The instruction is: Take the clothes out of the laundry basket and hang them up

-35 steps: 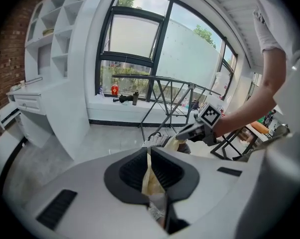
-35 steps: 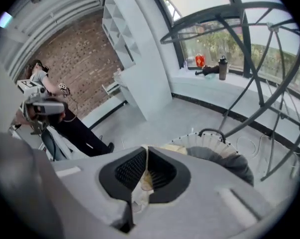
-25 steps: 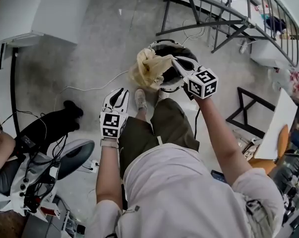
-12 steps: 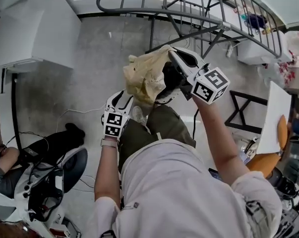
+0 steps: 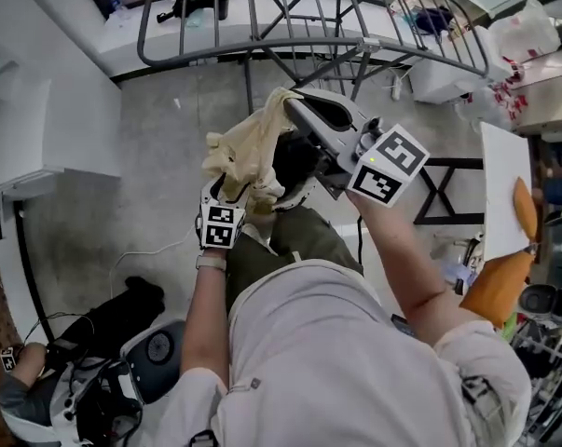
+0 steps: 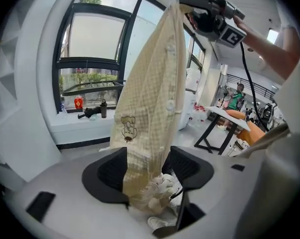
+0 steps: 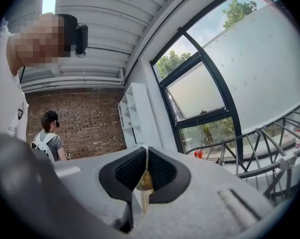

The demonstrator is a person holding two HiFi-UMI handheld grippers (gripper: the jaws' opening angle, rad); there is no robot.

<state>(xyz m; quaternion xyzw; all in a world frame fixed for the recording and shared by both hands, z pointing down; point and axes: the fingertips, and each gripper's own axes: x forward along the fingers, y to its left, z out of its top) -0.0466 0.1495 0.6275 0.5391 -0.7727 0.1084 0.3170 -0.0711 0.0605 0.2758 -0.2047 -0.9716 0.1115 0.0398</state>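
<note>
The right gripper [image 5: 290, 103] is held high and about level, near the front rail of the grey metal drying rack [image 5: 281, 45]. Its jaws are pressed together on a thin fold at the top of a pale yellow checked shirt [image 5: 243, 152]; in the right gripper view only a sliver of that cloth shows between the pads. From this pinch the shirt hangs down in a long drape, its button strip and a small brown emblem facing the left gripper view. The left gripper [image 6: 146, 171] sits lower and to the left, angled downward. Its jaws have just been opening and now stand as wide as they go, and the lower part of the shirt falls loosely between them. The cloth lies against the left pad and stands clear of the right one, so neither pad clamps it. Below the jaws the hem bunches into a crumpled end. The laundry basket [image 5: 296, 192] stands on the grey concrete floor [image 5: 150, 184] just ahead of the person's feet and under the near edge of the rack, mostly covered by the hanging shirt and the right gripper, with only part of its white rim and dark inside showing. The shirt is wholly lifted clear of the basket.
</note>
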